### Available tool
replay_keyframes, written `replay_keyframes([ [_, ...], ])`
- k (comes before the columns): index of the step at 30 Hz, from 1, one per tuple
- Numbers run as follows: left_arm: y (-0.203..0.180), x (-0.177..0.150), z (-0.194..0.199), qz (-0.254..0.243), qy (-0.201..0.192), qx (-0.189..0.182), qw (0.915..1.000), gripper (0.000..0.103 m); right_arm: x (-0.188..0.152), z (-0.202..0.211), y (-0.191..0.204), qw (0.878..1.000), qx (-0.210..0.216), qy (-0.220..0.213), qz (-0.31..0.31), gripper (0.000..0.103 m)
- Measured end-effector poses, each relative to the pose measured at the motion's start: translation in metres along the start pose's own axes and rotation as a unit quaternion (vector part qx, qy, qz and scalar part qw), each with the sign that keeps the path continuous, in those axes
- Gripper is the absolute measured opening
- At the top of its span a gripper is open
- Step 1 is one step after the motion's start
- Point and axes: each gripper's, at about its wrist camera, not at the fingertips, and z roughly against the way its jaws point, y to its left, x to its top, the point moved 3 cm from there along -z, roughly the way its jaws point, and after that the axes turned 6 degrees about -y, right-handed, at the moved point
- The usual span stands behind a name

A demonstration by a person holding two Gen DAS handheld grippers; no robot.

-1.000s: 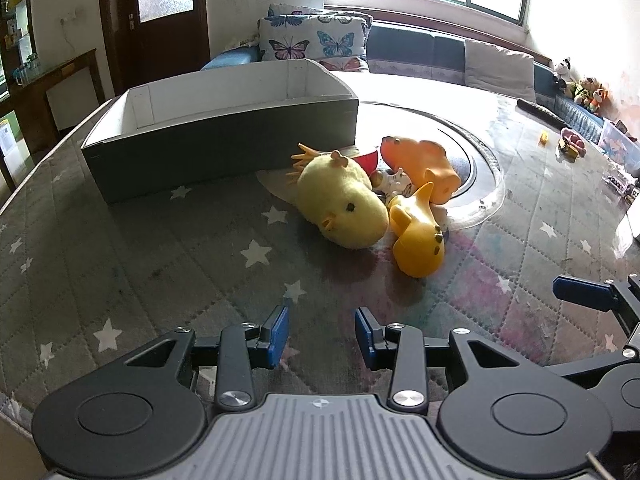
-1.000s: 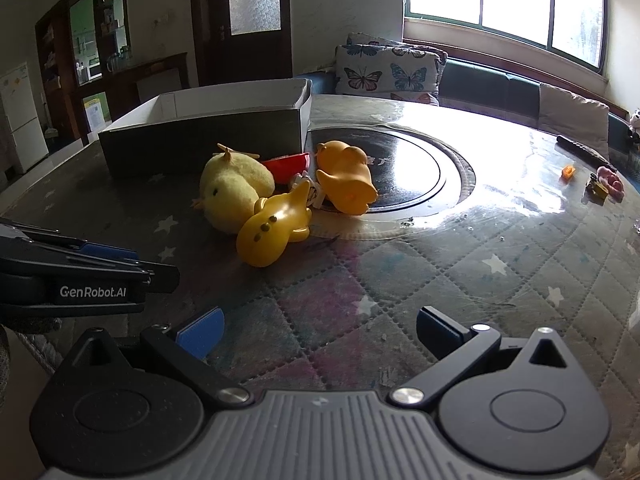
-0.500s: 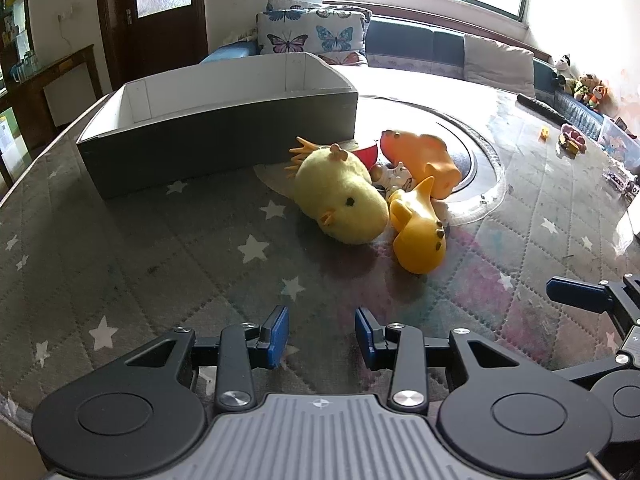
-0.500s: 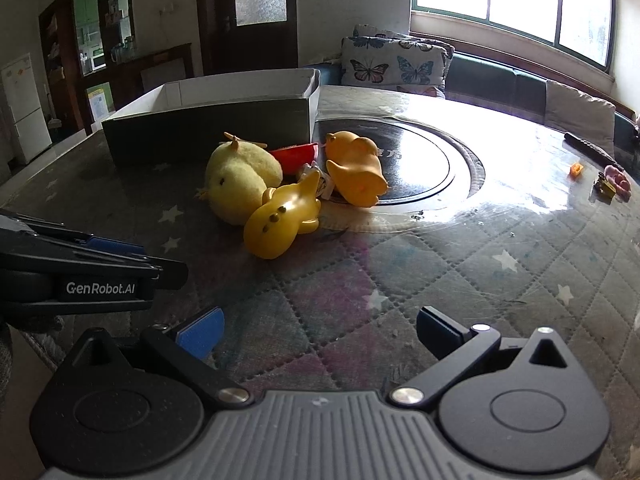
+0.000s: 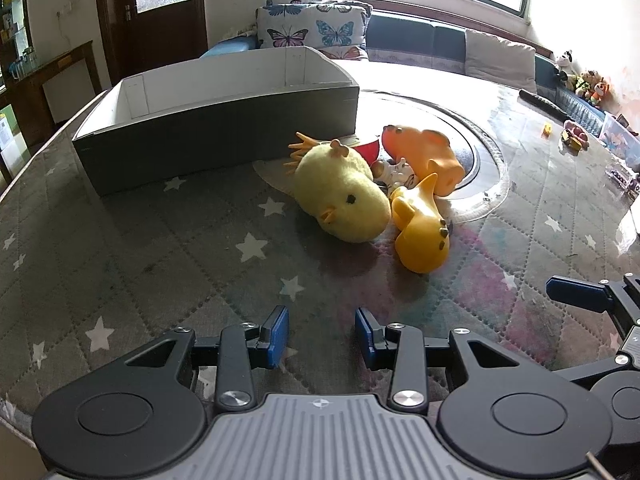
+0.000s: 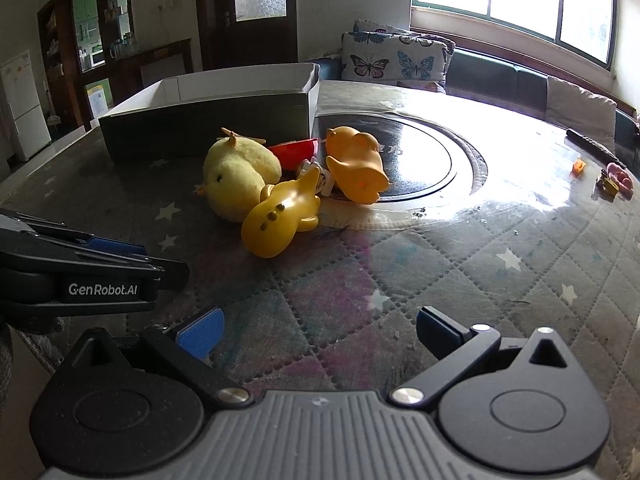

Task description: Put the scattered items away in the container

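A grey cardboard box (image 5: 216, 128) with a white inside stands open on the table; it also shows in the right wrist view (image 6: 208, 124). In front of it lie a yellow plush chick (image 5: 342, 196) (image 6: 236, 178), a yellow rubber toy (image 5: 420, 236) (image 6: 280, 220), an orange rubber duck (image 5: 424, 156) (image 6: 356, 164), a red bowl (image 6: 294, 152) and a small white figure (image 5: 394, 172). My left gripper (image 5: 322, 336) is open and empty, short of the toys. My right gripper (image 6: 318, 332) is open wider and empty, also short of them.
The table has a star-patterned quilted cover (image 5: 160, 248) and a round glass turntable (image 6: 420, 160). Small toys (image 6: 612, 180) and a dark remote (image 6: 592, 146) lie at the far right. A sofa with butterfly cushions (image 5: 316, 28) stands behind.
Both grippers have moved a little forward toward the toys, which look larger now. Jaw openings are unchanged.
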Motion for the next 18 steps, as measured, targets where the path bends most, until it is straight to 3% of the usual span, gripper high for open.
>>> replay_keyframes([
  [3,0.0,0.001,-0.001,0.0,0.001,0.001,1.0,0.04,-0.001,-0.003,0.0,1.0,0.0,0.0,0.001,0.103],
  [5,0.0,0.002,-0.001,0.0,0.002,0.001,1.0,0.04,-0.003,0.018,0.012,1.0,-0.002,0.001,0.002,0.103],
  [18,0.0,0.006,-0.002,0.002,0.006,0.0,1.0,0.04,0.002,-0.006,0.002,1.0,0.006,-0.002,-0.001,0.103],
])
